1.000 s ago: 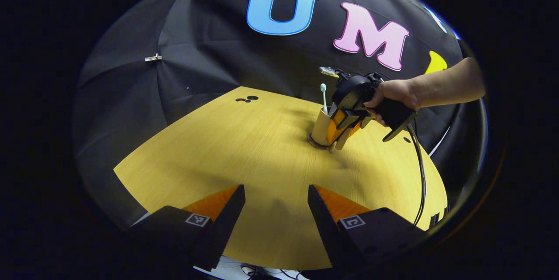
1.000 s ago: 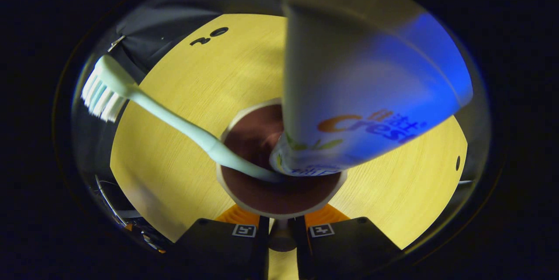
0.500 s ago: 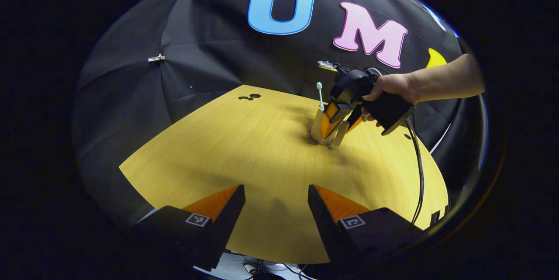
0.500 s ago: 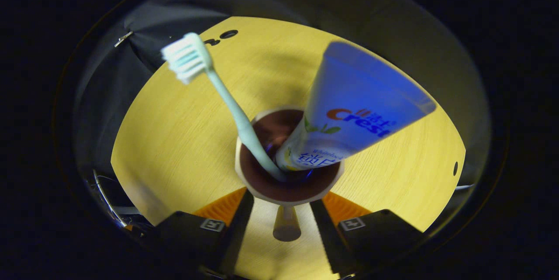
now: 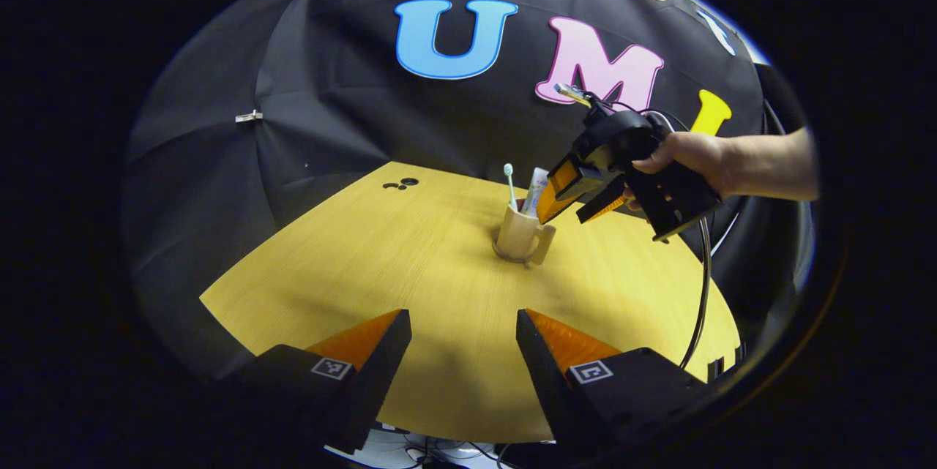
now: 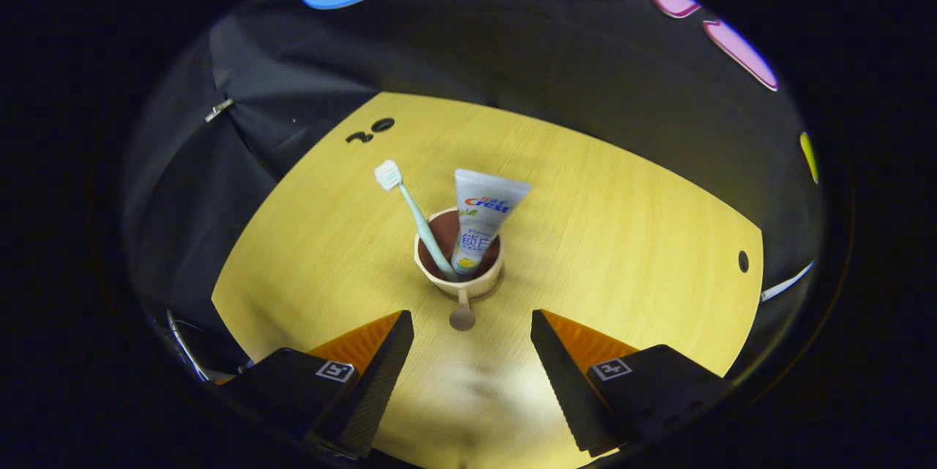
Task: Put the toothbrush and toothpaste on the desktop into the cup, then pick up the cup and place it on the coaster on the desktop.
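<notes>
A beige cup (image 5: 517, 236) stands upright on the yellow table (image 5: 366, 249), on a thin dark coaster (image 5: 506, 257) whose rim peeks out at its base. A pale toothbrush (image 5: 508, 176) and a toothpaste tube (image 5: 536, 189) lean inside it. In the right gripper view the cup (image 6: 476, 286) holds the toothbrush (image 6: 419, 214) and the toothpaste (image 6: 479, 220), handle facing me. My right gripper (image 6: 472, 319) is open just short of the handle. From the left it appears as the right gripper (image 5: 562, 216), raised beside the cup. My left gripper (image 5: 461, 319) hangs open over the near table edge.
A hand (image 5: 688, 158) holds the right gripper and a black cable (image 5: 703, 271) trails down from it. Small dark holes (image 6: 370, 129) mark the far left of the table (image 6: 622, 235), with one more hole (image 6: 743, 261) at the right. Black cloth walls the back.
My right gripper opened, let go of the cup's handle and pulled back and up. The cup with brush and tube now stands free. The left gripper barely moved.
</notes>
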